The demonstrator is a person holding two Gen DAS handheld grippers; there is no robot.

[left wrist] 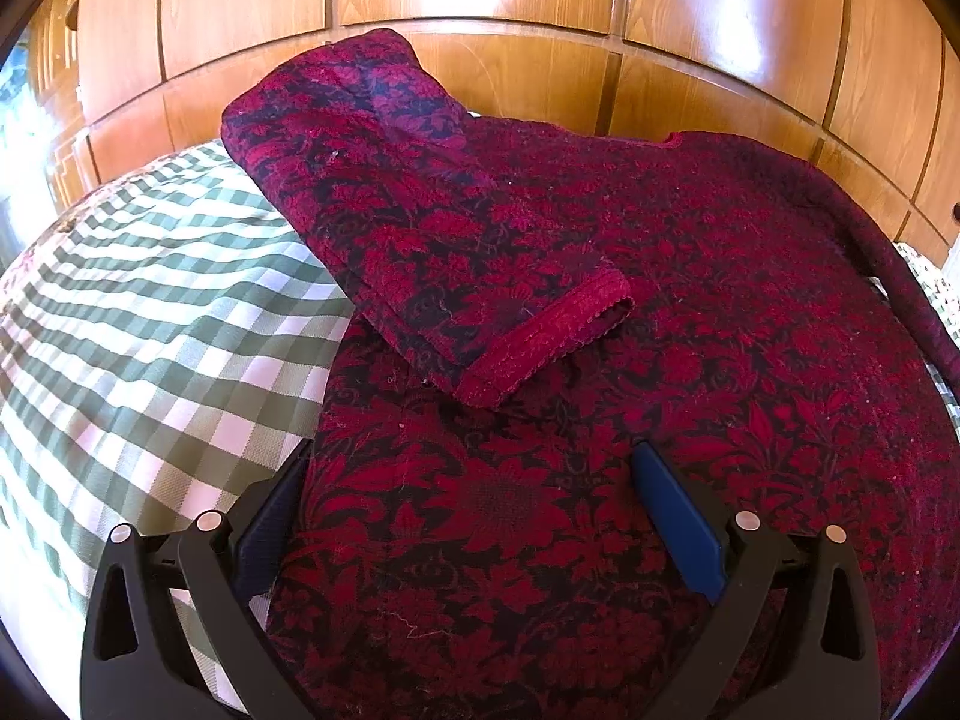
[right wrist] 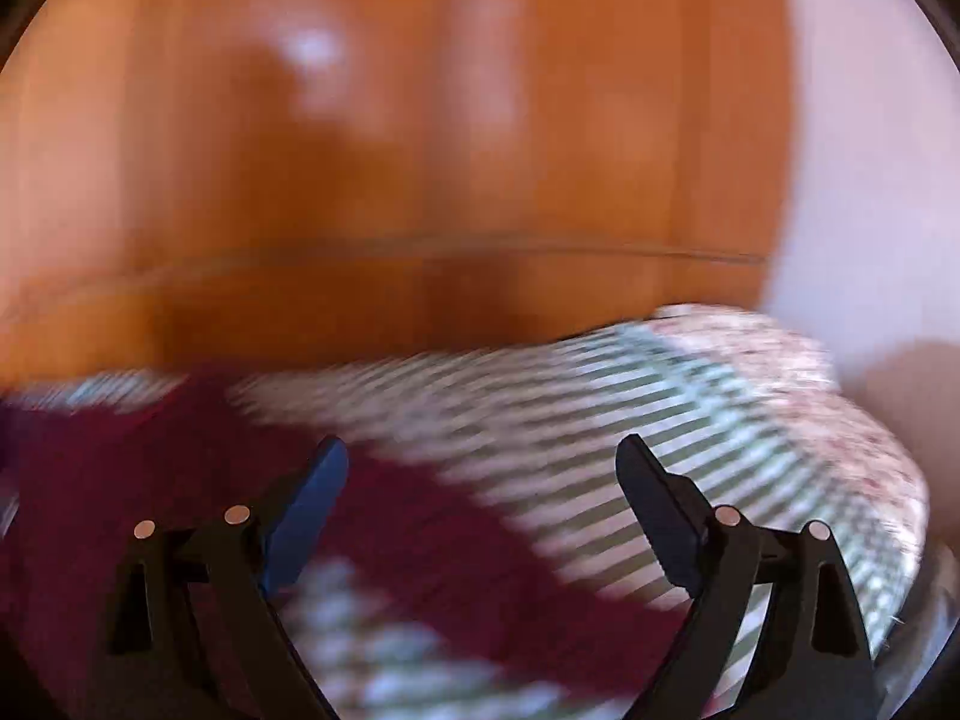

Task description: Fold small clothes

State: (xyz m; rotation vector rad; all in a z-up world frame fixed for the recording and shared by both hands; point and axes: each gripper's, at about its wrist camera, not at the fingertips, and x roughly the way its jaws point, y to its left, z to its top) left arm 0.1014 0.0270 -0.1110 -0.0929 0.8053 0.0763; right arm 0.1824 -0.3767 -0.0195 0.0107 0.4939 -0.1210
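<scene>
A dark red garment with a black floral pattern (left wrist: 690, 312) lies spread on the green and white checked cloth (left wrist: 150, 312). Its left sleeve (left wrist: 420, 210) is folded across the body, cuff (left wrist: 540, 336) towards the middle. My left gripper (left wrist: 474, 480) is open just above the garment's lower part, its left finger partly hidden under the fabric's left edge. The right wrist view is blurred. My right gripper (right wrist: 483, 492) is open and empty above a strip of the red garment (right wrist: 420, 528), likely the other sleeve, on the checked cloth (right wrist: 690, 420).
A glossy wooden panelled wall (left wrist: 480, 12) stands close behind the surface and also shows in the right wrist view (right wrist: 390, 150). A flower-patterned border (right wrist: 840, 408) runs along the right edge of the cloth, with a pale wall (right wrist: 870, 150) beyond.
</scene>
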